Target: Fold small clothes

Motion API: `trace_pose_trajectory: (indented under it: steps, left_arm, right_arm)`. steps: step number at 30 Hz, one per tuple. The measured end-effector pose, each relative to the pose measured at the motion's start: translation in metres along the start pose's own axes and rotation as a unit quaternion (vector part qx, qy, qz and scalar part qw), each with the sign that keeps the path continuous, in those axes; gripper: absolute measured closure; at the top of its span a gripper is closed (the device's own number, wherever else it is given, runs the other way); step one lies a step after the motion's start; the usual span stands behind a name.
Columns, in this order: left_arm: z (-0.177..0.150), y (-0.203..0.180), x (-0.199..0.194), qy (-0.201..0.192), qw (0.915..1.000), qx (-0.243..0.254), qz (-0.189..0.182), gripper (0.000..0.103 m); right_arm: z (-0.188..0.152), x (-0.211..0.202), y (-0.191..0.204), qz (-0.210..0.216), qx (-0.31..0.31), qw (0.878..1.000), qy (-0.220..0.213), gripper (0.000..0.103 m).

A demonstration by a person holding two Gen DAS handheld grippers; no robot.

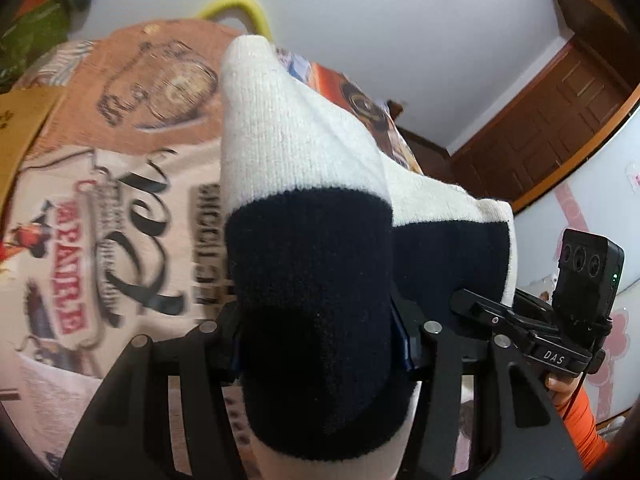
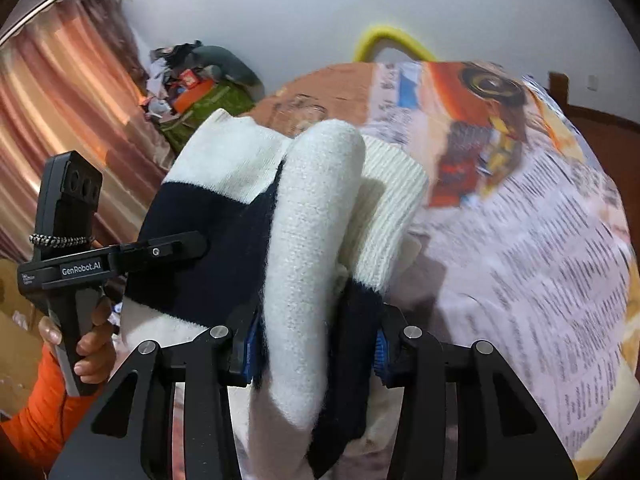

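While lifted over the bedspread [image 1: 120, 208], both grippers — left [image 1: 320, 344], right [image 2: 316, 348] — clench the sock [image 1: 304, 168].

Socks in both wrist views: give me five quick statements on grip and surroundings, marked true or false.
1. The left gripper is shut on the socks. True.
2. The right gripper is open and holds nothing. False: its jaws pinch the same white and navy socks.
3. The socks are plain red. False: they are white with navy bands.
4. A printed cloth with lettering lies beyond the socks. True.
5. The door seen from the left wrist is white. False: it is brown wood.
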State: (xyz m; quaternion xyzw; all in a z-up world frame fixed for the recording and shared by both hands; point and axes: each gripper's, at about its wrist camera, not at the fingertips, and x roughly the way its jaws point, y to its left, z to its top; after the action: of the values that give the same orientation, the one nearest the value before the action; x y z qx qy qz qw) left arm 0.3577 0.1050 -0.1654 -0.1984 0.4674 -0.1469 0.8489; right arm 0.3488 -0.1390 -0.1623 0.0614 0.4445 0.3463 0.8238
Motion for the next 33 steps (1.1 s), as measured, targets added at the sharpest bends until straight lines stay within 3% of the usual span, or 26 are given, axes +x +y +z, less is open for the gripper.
trace_pose_trajectory:
  steps: [6,12,19,24,27,30,32,33]
  left_arm:
    - [0.008,0.044,-0.039,-0.021,0.9993,-0.009,0.031,0.048]
    - [0.008,0.093,-0.05,-0.02,0.9978,-0.028,0.056,0.048]
    - [-0.001,0.159,-0.011,0.03,0.9945,-0.078,0.063,0.045]
    - [-0.01,0.189,0.0,0.027,0.9895,-0.134,0.048,0.036]
    - [-0.011,0.192,-0.008,0.018,0.9877,-0.146,0.051,0.036]
    - [-0.007,0.183,-0.021,-0.002,0.9873,-0.119,0.105,0.037]
    - [-0.004,0.165,-0.04,-0.037,0.9833,-0.077,0.161,0.037]
    - [-0.003,0.164,-0.043,-0.046,0.9821,-0.065,0.171,0.037]
  right_arm:
    - [0.018,0.038,0.039,0.022,-0.023,0.999,0.002,0.063]
    - [0.031,0.092,0.069,0.041,-0.028,0.998,0.027,0.063]
    - [0.031,0.15,0.072,0.028,-0.015,0.997,0.066,0.062]
    - [0.033,0.152,0.07,0.002,-0.03,0.997,0.065,0.053]
    - [0.036,0.139,0.072,-0.003,-0.045,0.997,0.056,0.053]
    - [0.042,0.122,0.081,-0.013,-0.067,0.997,0.028,0.053]
    - [0.048,0.109,0.09,-0.006,-0.079,0.997,0.007,0.053]
    - [0.049,0.106,0.095,-0.002,-0.084,0.997,0.001,0.053]
